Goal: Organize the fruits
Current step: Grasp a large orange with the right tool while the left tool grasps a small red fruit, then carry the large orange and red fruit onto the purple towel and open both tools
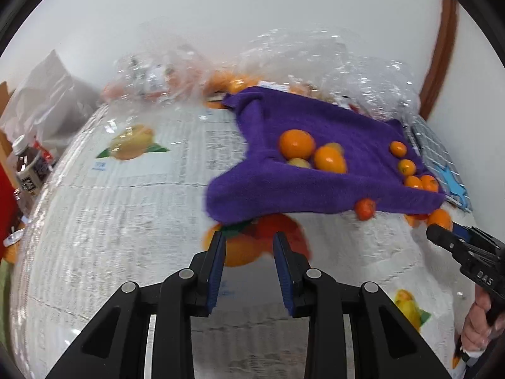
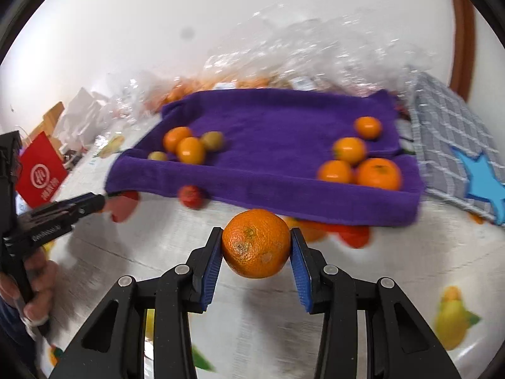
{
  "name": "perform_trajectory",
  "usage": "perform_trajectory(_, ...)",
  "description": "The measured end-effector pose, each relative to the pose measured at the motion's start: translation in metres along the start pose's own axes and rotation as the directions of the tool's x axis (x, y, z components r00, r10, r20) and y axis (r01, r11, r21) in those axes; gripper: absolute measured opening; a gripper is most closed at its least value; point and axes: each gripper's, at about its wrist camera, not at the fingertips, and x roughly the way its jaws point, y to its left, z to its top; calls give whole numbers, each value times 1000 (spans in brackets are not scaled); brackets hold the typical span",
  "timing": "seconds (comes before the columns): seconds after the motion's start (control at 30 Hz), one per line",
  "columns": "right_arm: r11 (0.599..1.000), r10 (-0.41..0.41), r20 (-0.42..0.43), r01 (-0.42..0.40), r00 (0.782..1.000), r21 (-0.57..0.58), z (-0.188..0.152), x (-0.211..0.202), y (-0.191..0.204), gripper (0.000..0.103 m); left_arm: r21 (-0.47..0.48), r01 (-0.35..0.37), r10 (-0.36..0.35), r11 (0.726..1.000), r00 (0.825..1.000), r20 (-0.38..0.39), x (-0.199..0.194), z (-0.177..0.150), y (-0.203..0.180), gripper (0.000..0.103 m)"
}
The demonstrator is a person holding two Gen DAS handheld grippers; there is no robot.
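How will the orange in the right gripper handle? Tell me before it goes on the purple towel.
The orange, pinched between the right gripper pads, looks round and firm, so it probably rolls once released. Its pebbled skin likely grips well. The purple towel looks soft, with a raised folded edge, which should slow it.

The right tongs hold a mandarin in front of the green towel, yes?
Not quite: the towel is purple, not green. The right wrist view shows the right tongs shut on the mandarin in front of it.

Two tongs, one purple towel (one checked cloth).
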Motion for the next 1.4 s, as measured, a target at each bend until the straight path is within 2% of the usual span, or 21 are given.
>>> perform_trajectory(0.1, 1000, -27, 1, 27, 1000, 5, -5, -4, -23, 42, 19, 53, -53, 998, 998, -29, 4, -1, -20, 30)
perform_trajectory(0.33, 996, -73, 11, 73, 997, 54, -15, -14, -67, 42, 100, 89, -85, 991, 996, -39, 13, 6, -70, 30)
perform_trajectory(0.63, 995, -67, 41, 64, 997, 76, -23, -19, -83, 42, 128, 109, -100, 986, 992, -74, 38, 17, -110, 30)
perform_trajectory(0.77, 996, -42, 24, 40, 999, 78, -25, -15, -85, 42, 126, 45, -39, 991, 998, -53, 44, 20, -115, 30)
perform_trajectory(0.87, 995, -36, 17, 34, 999, 93, -25, -14, -87, 42, 104, 58, -53, 993, 997, -55, 48, 22, -114, 30)
perform_trajectory(1.0, 994, -24, 15, 22, 1000, 107, -25, -13, -90, 42, 70, 35, -30, 997, 997, -64, 54, 25, -110, 29)
perform_trajectory(1.03, 994, -20, 13, 18, 1000, 107, -25, -13, -90, 42, 62, 33, -29, 997, 997, -71, 55, 26, -108, 23)
perform_trajectory(1.23, 994, -12, 8, 11, 1000, 112, -25, -12, -90, 42, 39, 73, -71, 997, 995, -65, 54, 25, -104, 22)
perform_trajectory(1.4, 994, -10, 10, 9, 1000, 113, -25, -11, -91, 42, 19, 135, -134, 991, 990, -42, 44, 20, -97, 22)
